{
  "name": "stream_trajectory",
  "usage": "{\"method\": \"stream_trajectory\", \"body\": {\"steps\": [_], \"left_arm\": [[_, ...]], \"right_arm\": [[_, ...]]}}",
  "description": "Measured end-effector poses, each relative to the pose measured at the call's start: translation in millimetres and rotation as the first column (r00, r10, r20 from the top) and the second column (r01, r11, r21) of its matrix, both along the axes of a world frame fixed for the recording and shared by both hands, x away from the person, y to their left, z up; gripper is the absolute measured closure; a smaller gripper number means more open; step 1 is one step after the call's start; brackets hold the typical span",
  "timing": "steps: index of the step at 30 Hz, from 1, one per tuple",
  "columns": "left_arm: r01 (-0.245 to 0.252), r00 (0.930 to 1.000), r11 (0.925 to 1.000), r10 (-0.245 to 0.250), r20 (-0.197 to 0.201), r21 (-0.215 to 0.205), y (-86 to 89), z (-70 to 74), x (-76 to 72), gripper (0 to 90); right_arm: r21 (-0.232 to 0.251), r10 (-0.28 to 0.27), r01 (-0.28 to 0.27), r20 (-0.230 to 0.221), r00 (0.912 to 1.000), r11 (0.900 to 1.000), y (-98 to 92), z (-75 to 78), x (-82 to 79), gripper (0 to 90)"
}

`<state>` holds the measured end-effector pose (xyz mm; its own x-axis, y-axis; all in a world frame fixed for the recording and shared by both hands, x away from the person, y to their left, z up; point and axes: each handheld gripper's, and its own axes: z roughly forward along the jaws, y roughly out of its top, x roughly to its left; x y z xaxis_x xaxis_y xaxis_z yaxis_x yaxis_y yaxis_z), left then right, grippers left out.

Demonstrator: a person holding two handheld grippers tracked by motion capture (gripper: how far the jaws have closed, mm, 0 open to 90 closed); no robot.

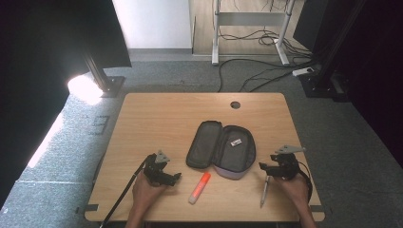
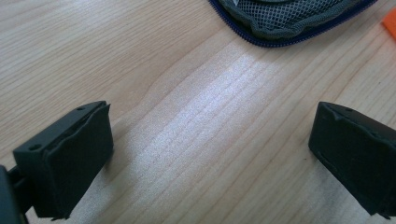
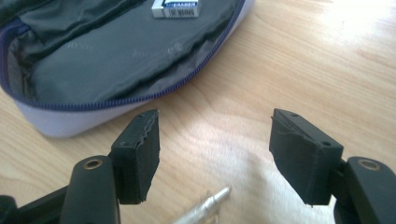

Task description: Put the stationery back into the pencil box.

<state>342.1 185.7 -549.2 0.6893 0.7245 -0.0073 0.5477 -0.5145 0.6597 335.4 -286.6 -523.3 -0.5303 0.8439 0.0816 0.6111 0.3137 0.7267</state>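
Both hands rest low, the left tool [image 1: 172,179] and right tool [image 1: 266,167] standing with jaws apart.

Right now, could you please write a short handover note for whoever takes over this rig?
Left gripper: open, holding nothing, low over the table.
Right gripper: open, nothing between the pads, just above the pen.
Pencil case: unzipped, lying open mid-table, with an eraser inside.
Orange marker: on the table in front of the case.
Done: case opened, eraser in.
Left, probably: pick up the pen, then the marker, put them in the case and close it.
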Motion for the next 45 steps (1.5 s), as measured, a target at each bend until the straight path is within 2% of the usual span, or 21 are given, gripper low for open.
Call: {"method": "stream_trajectory", "body": {"steps": [10, 20, 25, 31, 37, 41, 45], "left_arm": [[0.0, 1.0, 1.0, 0.0, 0.0, 0.0, 0.0, 0.0, 0.0, 0.0], [0.0, 1.0, 1.0, 0.0, 0.0, 0.0, 0.0, 0.0, 0.0, 0.0], [0.0, 1.0, 1.0, 0.0, 0.0, 0.0, 0.0, 0.0, 0.0, 0.0], [0.0, 1.0, 1.0, 0.0, 0.0, 0.0, 0.0, 0.0, 0.0, 0.0], [0.0, 1.0, 1.0, 0.0, 0.0, 0.0, 0.0, 0.0, 0.0, 0.0], [0.0, 1.0, 1.0, 0.0, 0.0, 0.0, 0.0, 0.0, 0.0, 0.0], [0.0, 1.0, 1.0, 0.0, 0.0, 0.0, 0.0, 0.0, -0.1, 0.0]], "right_arm": [[0.021, -0.023, 0.023, -0.003, 0.9997, 1.0, -9.3, -6.2, -19.5, 35.0], [0.018, -0.007, 0.008, -0.026, 0.9996, 1.0, -8.2, -12.2, -41.2, 35.9], [0.029, 0.003, -0.001, -0.045, 0.999, 1.0, -6.1, -17.0, -55.5, 39.1], [0.012, 0.018, -0.018, -0.05, 0.9986, 1.0, -0.3, -20.7, -62.4, 41.7], [-0.077, 0.013, -0.014, -0.022, 0.9997, 0.997, 7.7, -19.5, -65.2, 51.0], [-0.074, 0.005, -0.006, -0.018, 0.9998, 0.997, 7.3, -19.2, -66.8, 62.0], [-0.056, 0.003, -0.004, -0.028, 0.9996, 0.998, 3.9, -19.0, -68.9, 64.4]]}}
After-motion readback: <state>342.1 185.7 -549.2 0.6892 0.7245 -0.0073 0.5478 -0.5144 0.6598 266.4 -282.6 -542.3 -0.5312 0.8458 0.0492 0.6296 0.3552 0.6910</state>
